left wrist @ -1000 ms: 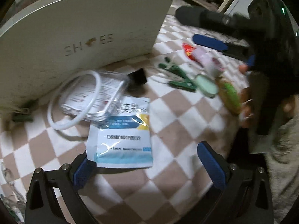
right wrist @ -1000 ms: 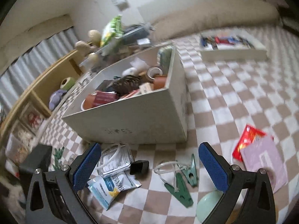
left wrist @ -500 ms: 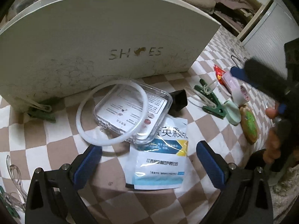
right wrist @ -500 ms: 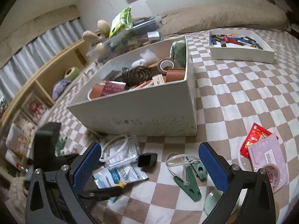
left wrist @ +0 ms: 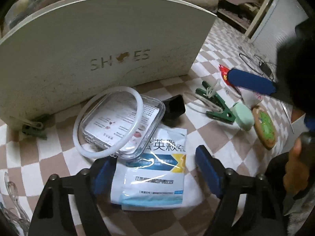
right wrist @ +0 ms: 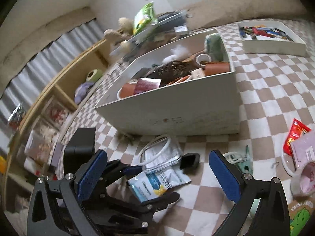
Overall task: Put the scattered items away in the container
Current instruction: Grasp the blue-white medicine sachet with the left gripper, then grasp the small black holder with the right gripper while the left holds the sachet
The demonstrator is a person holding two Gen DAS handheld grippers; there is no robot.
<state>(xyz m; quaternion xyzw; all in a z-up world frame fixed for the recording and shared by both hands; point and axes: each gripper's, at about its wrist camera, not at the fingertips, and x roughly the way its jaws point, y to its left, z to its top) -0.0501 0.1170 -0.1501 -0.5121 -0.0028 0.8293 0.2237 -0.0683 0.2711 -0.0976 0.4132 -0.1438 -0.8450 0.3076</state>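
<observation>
left tool point(left wrist: 155, 169) straddles the white and blue sachet point(left wrist: 153, 169), its jaws just closing in but the pads not yet pressing. the sachet lies flat on the checkered cloth before the shoe box point(left wrist: 98, 45), its far edge tucked under a clear plastic case point(left wrist: 122, 122). likely light, limp and slick, so pinch the near edge. right tool point(right wrist: 157, 175) hangs spread, empty.

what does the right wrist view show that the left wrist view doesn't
Only the right wrist view: the shoe box's contents, a white tray of pens and wooden shelves. Only the left wrist view: the SHOES lettering up close and a dark green clip at the box's corner. Both: the white sachet between the left hand-held gripper's closing jaws, and the clear case.
</observation>
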